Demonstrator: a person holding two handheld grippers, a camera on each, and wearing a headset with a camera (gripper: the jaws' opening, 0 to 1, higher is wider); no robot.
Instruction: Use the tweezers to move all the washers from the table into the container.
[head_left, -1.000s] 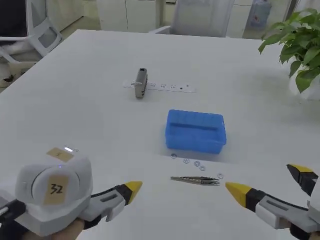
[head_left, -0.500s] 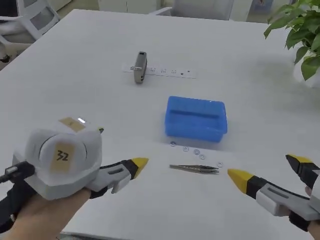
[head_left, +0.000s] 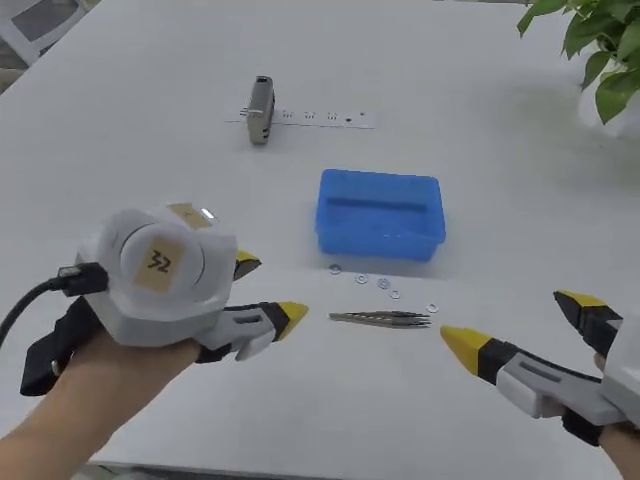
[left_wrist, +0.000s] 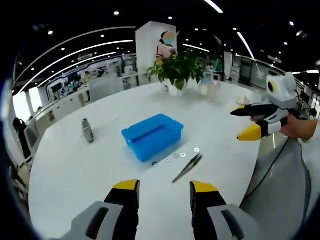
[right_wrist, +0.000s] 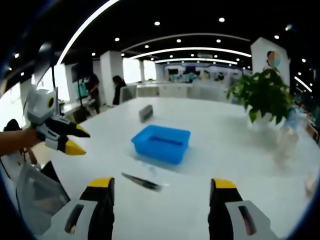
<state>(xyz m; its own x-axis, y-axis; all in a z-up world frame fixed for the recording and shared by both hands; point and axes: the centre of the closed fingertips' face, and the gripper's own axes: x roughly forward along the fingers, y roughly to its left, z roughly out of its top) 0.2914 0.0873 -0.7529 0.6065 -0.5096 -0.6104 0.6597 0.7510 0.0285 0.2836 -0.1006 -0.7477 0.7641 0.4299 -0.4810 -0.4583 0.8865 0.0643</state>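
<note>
Lying between the tongs: thin metal tweezers (head_left: 380, 318), flat on the surface (head_left: 150, 150), touched by neither.
Left tongs (head_left: 272, 288): yellow-tipped jaws apart, holding nothing, just to one side of the tweezers.
Right tongs (head_left: 508, 318): yellow-tipped jaws wide apart, holding nothing, on the tweezers' other side.
Washers (head_left: 383, 285): five small flat metal rings in a loose slanting row, just beyond the tweezers from both tongs, on the surface in front of the container.
Container (head_left: 380, 178): blue plastic, rectangular, open-topped, with rounded corners, ahead of both tongs past the washers.
Surface: white, smooth and matt, with its near edge close behind the tongs and broad bare stretches beside each.
Farther off: a white power strip (head_left: 310, 117) with a grey metal block (head_left: 261, 96) at one end, beyond the container; a leafy plant (head_left: 600, 40) far out past the right tongs.
</note>
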